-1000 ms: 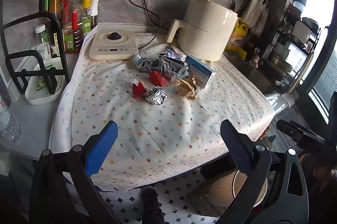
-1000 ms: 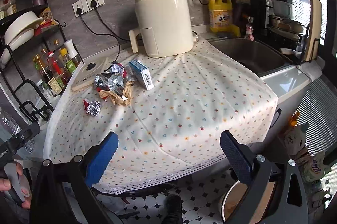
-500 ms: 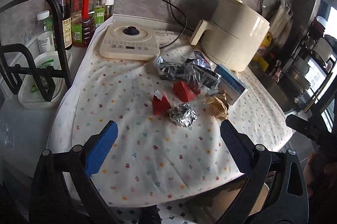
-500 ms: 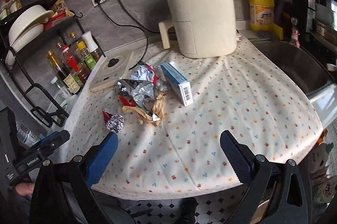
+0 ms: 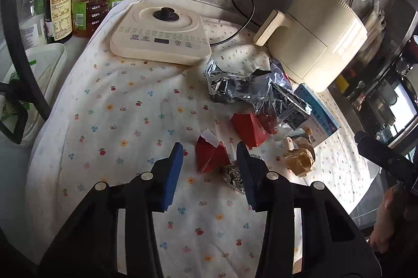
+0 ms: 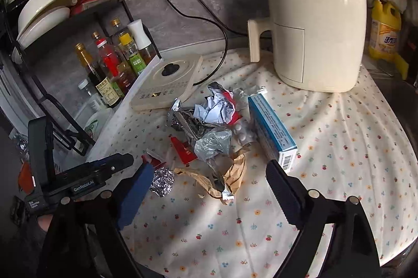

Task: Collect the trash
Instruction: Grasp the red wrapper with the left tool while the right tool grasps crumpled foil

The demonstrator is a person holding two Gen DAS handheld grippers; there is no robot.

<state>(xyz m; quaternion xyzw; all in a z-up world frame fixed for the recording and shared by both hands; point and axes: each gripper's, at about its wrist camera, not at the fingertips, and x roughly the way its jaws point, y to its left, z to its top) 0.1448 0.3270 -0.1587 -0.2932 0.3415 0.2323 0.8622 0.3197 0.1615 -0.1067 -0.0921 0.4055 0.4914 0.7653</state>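
Our left tool (image 5: 207, 154), jaws just narrowing, still unclamped, frames a creased red paper wedge (image 5: 210, 155); our right tool (image 6: 209, 173) gapes over crinkled foil (image 6: 162, 180).

Trash pile (image 6: 211, 131) btwn open tongs (image 6: 206, 184)

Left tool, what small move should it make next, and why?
Probably ease the left tool forward and down, then close on the torn red carton. Its jaws, just narrowed, frame the carton without pressing it, and the foil ball lies close beside.
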